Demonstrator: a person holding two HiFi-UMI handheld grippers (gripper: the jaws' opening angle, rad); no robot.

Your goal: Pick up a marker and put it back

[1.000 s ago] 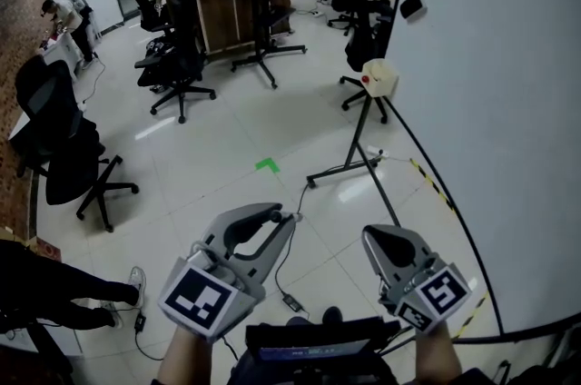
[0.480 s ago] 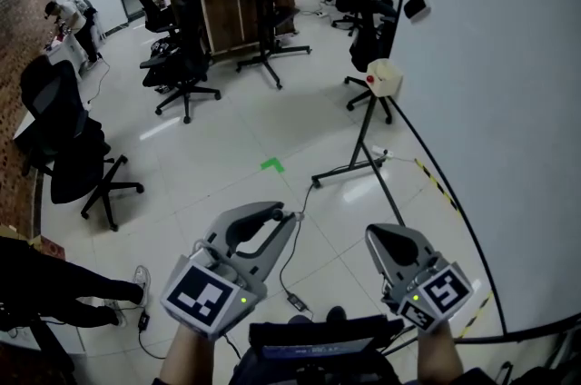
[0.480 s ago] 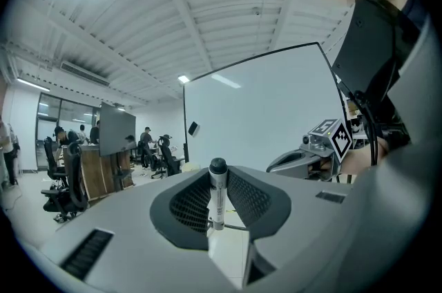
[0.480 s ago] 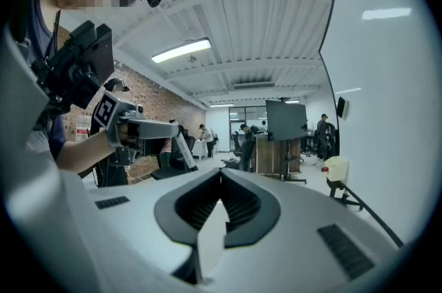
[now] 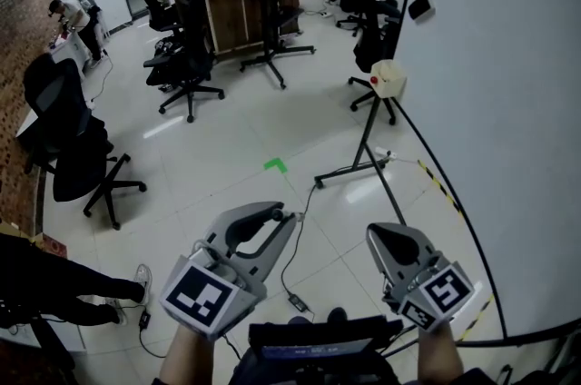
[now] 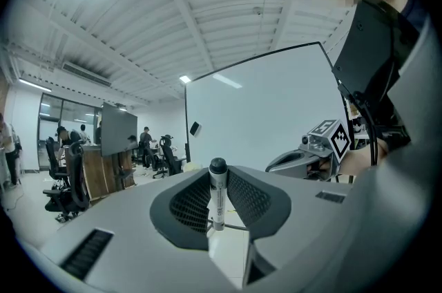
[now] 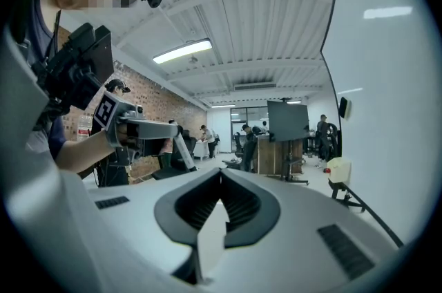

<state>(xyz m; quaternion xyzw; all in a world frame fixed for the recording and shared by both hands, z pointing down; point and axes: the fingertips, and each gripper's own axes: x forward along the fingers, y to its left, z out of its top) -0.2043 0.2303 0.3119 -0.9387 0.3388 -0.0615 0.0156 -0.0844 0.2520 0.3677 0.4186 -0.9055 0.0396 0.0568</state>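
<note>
In the left gripper view a white marker [image 6: 217,198] with a black cap stands upright between the ribbed pads, and my left gripper [image 6: 217,205] is shut on it. From the head view the left gripper [image 5: 283,215] is held level at lower centre, the marker's end [image 5: 294,216] just showing at its tip. The right gripper view shows that marker [image 7: 182,148] slanting down from the left gripper. My right gripper [image 5: 379,233] is beside it at lower right, and in its own view the right gripper [image 7: 220,173] has its tips together with nothing between them.
A large whiteboard [image 5: 508,102] fills the right side, with a dark eraser [image 5: 419,7] stuck on it. Ahead are a metal stand carrying a cream box [image 5: 388,79], a cable [image 5: 295,288] on the tiled floor, black office chairs [image 5: 73,156] at left, and people at desks far back.
Both grippers have stayed where they were, the marker still clamped in the left one. Only the head view has drifted slightly.
</note>
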